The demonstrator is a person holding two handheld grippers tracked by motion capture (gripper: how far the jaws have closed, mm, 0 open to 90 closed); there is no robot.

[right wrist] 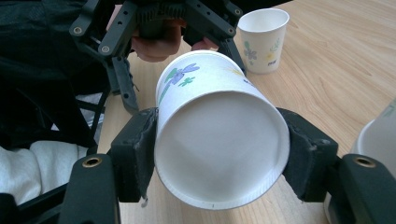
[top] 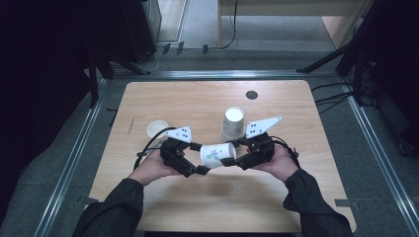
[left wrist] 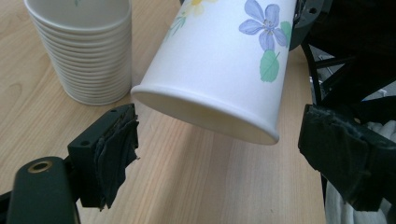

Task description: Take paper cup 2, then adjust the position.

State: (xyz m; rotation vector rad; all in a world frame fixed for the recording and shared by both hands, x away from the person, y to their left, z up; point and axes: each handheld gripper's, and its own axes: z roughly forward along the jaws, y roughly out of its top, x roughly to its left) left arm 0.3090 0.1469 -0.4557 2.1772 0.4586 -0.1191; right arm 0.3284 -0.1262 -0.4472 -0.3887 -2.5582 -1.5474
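Right tongs (right wrist: 219, 154) clamp cup (right wrist: 219, 140) at base, sideways. Left tongs (left wrist: 219, 154) spread around rim, not touching. Probably handover: close left gently before right lets go; thin wall crushes.

Two single paper cups (top: 218, 154) (top: 157, 129), one stack of cups (top: 232, 123), two grippers (top: 198, 159) (top: 235, 152).
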